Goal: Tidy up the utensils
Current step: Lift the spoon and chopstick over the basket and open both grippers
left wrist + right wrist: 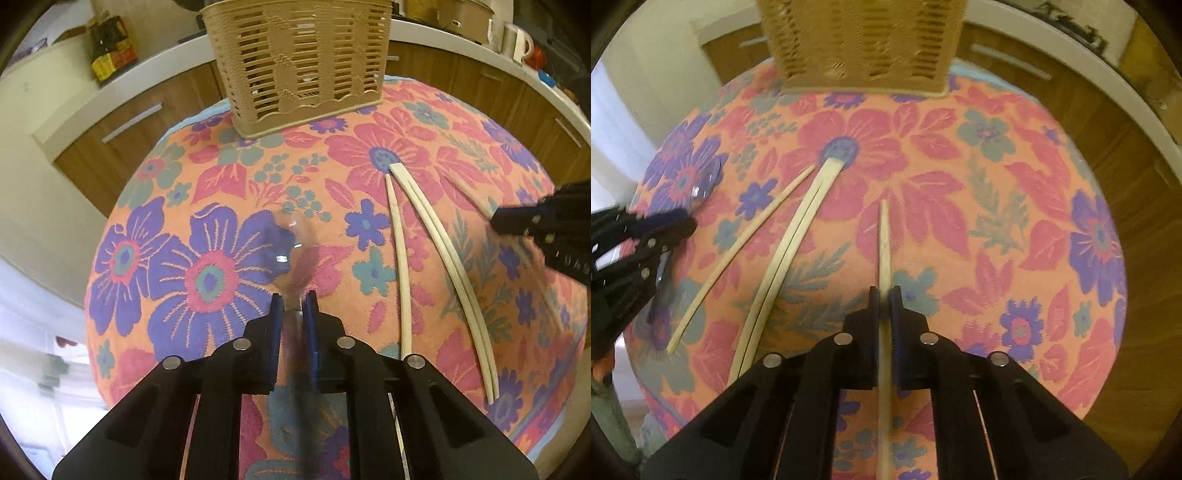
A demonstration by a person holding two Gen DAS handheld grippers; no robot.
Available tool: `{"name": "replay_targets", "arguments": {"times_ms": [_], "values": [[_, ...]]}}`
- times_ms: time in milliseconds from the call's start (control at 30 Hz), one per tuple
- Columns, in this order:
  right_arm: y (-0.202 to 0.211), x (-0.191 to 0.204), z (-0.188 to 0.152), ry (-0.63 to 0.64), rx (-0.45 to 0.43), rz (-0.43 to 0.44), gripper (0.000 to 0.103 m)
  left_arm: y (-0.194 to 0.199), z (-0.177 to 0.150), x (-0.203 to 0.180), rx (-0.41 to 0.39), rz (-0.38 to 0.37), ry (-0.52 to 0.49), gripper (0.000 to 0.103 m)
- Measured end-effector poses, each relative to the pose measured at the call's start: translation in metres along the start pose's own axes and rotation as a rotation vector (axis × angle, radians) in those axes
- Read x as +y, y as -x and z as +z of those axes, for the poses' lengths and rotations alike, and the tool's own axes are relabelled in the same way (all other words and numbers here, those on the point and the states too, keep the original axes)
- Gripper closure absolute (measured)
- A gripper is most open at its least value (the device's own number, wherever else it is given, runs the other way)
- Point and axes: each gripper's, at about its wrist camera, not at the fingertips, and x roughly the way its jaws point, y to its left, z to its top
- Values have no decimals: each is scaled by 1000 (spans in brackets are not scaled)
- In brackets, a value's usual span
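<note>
While blurred, clear spoon (293,254) hard to make out | basket (295,62) top cut off

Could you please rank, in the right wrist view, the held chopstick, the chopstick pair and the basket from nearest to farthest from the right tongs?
1. Held chopstick, clamped in the right tongs.
2. Chopstick pair, lying left on the cloth.
3. Basket, at the far edge.

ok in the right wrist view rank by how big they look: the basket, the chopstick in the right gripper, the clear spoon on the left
1. Basket, though cut off by the frame.
2. Chopstick held in the right gripper; nearness inflates it.
3. Clear spoon, partly hidden by the left gripper.
</note>
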Motion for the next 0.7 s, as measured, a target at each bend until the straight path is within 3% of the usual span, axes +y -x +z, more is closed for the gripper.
{"name": "replay_targets", "arguments": {"times_ms": [67,167,400,533,700], "values": [[8,-1,0,-3,-42,8,99,2,1,2,-10,-18,19,93],[24,-10,3,-32,-103,94,99,19,9,10,-98,-91,67,93],[94,-21,37,-25,-385,212,99,96,70,36,-426,-221,185,93],[134,-31,74,-24,-553,268,99,131,119,41,-586,-245,214,93],[171,-48,125,-32,-696,286,99,140,174,29,-670,-226,181,93]]}}
